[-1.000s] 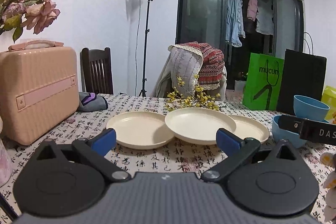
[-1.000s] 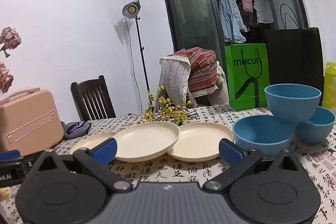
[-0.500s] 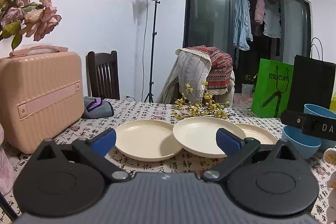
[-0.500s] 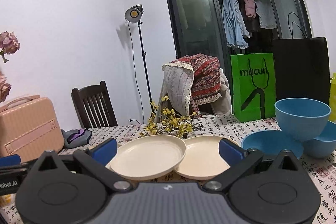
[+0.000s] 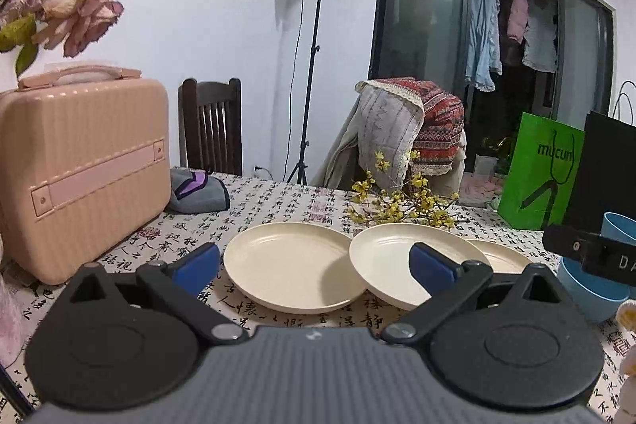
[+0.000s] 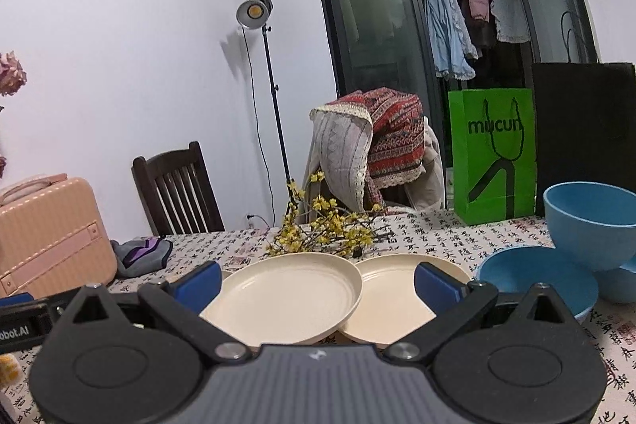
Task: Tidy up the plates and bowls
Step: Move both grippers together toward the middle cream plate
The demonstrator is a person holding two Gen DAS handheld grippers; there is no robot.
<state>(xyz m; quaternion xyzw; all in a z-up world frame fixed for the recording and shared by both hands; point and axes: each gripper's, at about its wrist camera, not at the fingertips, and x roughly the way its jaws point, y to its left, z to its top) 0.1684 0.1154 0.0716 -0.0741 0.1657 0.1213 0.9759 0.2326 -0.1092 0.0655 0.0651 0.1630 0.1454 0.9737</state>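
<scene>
Three cream plates lie in a row on the patterned tablecloth. In the left wrist view the left plate (image 5: pixel 292 261) is partly overlapped by the raised middle plate (image 5: pixel 393 257), and the right plate (image 5: pixel 503 257) peeks out behind. My left gripper (image 5: pixel 314 265) is open just short of them, holding nothing. In the right wrist view the middle plate (image 6: pixel 290 295) overlaps the right plate (image 6: pixel 391 295). Blue bowls stand to the right: a wide one (image 6: pixel 536 281) and a deeper one (image 6: pixel 592 221) resting on a third. My right gripper (image 6: pixel 318 283) is open and empty.
A pink suitcase (image 5: pixel 79 169) stands on the table's left side beside a grey pouch (image 5: pixel 196 191). Yellow flower sprigs (image 6: pixel 326 231) lie behind the plates. A green bag (image 6: pixel 493 153) and a black bag (image 6: pixel 584 130) stand at the back right. Chairs line the far edge.
Both grippers have drifted closer to the plates and tilted slightly upward, so the table sits lower in view. No plate or bowl has moved. Both stay open.
</scene>
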